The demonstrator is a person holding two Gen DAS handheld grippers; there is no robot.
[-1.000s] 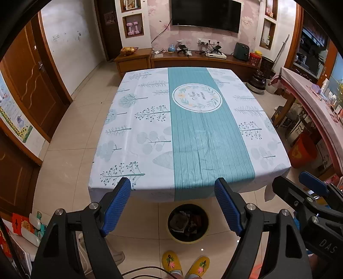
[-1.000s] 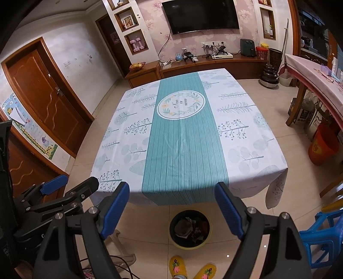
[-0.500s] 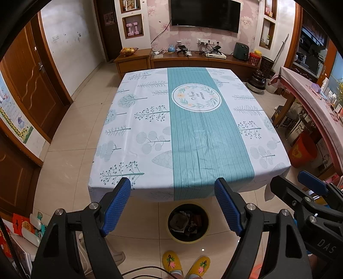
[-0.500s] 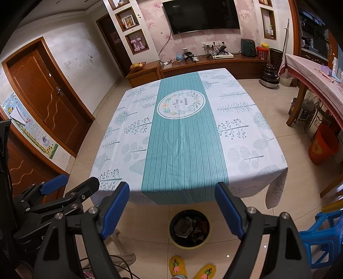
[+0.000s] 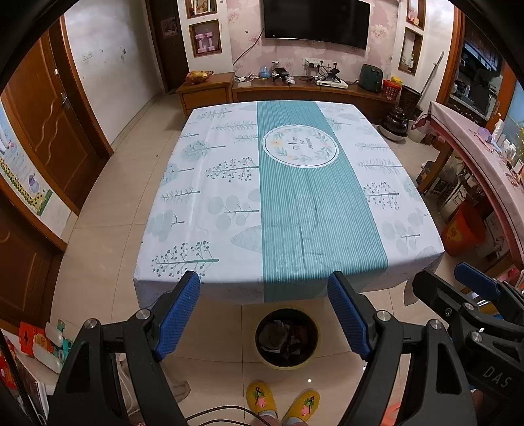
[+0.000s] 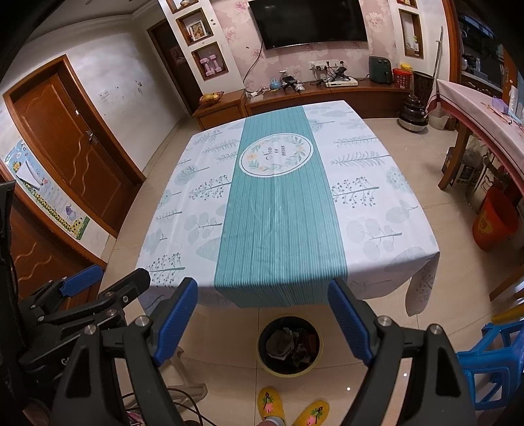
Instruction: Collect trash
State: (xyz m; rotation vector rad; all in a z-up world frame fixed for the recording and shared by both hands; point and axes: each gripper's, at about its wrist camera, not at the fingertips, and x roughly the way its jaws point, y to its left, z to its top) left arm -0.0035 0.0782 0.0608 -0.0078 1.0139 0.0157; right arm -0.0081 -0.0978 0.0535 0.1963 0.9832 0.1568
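we hold both grippers, left (image 5: 263,314) and right (image 6: 263,316), jaws apart and empty, above the table's (image 5: 229,203) near edge; nothing has shifted in the last second. the trash sits in the bin (image 5: 287,337) on the floor below (table bare), so collecting looks finished.

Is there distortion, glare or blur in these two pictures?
Left wrist view: strong fisheye bending, the door frame curves and the corners are black; small glare dots on the floor. Right wrist view: same bending; the table is sharp, no motion blur; soft sheen on the TV.
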